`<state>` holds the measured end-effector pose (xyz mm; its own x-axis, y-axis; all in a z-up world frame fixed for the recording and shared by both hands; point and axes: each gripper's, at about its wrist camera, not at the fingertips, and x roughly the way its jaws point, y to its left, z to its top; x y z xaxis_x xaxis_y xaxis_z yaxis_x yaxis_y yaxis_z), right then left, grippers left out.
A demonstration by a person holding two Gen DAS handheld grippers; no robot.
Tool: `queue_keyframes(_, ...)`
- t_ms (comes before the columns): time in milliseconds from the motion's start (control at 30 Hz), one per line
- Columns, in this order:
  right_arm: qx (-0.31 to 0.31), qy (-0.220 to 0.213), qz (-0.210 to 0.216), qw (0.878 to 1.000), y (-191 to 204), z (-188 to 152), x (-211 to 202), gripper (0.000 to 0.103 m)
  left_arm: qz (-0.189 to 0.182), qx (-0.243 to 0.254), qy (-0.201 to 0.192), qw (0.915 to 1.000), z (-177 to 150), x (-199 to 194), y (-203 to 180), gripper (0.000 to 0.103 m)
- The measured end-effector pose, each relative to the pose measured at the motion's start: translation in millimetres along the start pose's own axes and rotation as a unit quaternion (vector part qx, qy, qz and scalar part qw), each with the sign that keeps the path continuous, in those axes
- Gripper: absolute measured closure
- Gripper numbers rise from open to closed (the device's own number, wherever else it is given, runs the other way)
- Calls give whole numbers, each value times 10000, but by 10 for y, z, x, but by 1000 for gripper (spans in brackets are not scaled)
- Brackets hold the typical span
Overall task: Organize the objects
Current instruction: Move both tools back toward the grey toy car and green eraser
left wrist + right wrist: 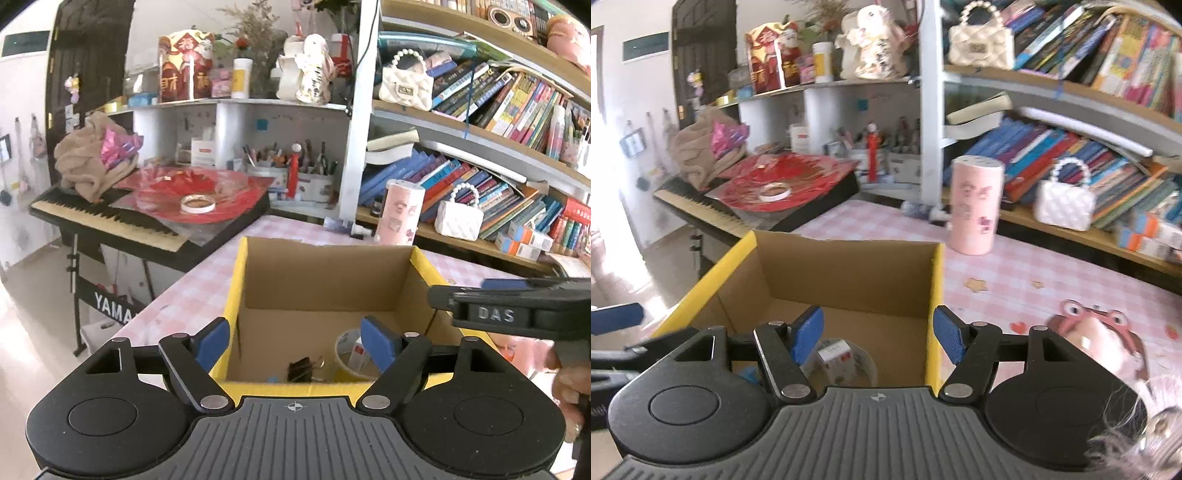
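Note:
An open cardboard box with yellow outer walls [325,280] stands on the pink checked tablecloth; it also shows in the right wrist view [849,273]. Inside lie black binder clips [304,369] and a clear plastic cup holding a small white carton [352,352], which also shows in the right wrist view [836,358]. My left gripper [297,341] is open and empty above the box's near wall. My right gripper [879,334] is open and empty, straddling the box's right wall. Its body shows at the right in the left wrist view [517,310].
A pink cylinder container [975,206] stands on the table beyond the box. A pink plush toy [1097,336] lies at the right. A keyboard piano [122,221] with red paper and a tape roll [197,203] stands left. Bookshelves with white handbags [1065,203] line the back right.

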<state>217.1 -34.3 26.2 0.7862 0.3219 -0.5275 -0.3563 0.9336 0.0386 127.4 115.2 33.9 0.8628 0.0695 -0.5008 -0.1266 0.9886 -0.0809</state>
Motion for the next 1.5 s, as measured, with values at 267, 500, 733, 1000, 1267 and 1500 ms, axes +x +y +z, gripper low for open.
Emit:
queue_keyframes(267, -84, -17, -541, 9985, 142, -447, -376, 35, -72, -112, 186, 9997, -256, -224, 125, 22)
queue_keyframes(500, 41, 326, -846, 9959, 310, -844, -625, 33, -222, -6, 516, 9984, -516, -405, 206, 22)
queue_keyframes(733, 159, 536, -982, 9936, 474, -1131, -835, 31, -372, 129, 779, 9962, -743, -598, 246, 22)
queue_keyframes(1000, 306, 635, -1131, 9911, 579, -1379, -1037, 30, -547, 301, 990, 9931, -926, -726, 261, 22)
queue_keyframes(1267, 536, 647, -1445, 9859, 553, -1531, -1247, 29, -864, 505, 1108, 9888, -1010, -762, 170, 22)
queue_keyframes(1500, 737, 663, -1789, 9789, 435, -1609, -1412, 27, -1208, 721, 1131, 9836, -1023, -765, 5, 22)
